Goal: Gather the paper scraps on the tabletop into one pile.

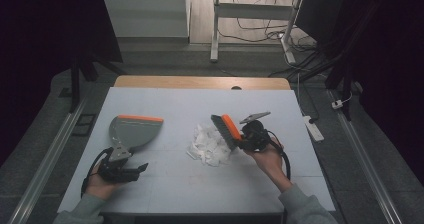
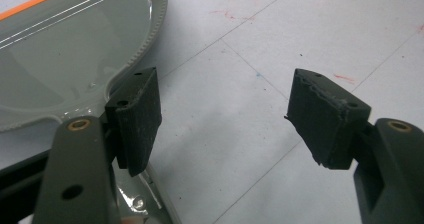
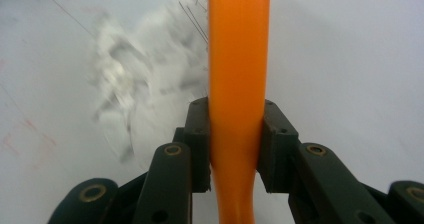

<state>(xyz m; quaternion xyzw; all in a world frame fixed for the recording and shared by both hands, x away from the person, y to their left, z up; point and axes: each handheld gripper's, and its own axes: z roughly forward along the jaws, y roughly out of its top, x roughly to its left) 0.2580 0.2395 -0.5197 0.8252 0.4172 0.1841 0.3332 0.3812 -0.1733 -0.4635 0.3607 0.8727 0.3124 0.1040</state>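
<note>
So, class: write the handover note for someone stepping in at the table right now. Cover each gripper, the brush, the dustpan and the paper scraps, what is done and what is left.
Right gripper: shut on the brush, fingers clamped on its orange handle; bristles at the right edge of the scrap pile.
Left gripper: open, nothing between its fingers; it lies at the near end of the dustpan, not gripping it.
Paper scraps: heaped mid-table, apart from the dustpan, which lies flat to their left.
Done: brush picked up and brought to the pile.
Left: probably grip the dustpan, sweep the scraps into it.
</note>
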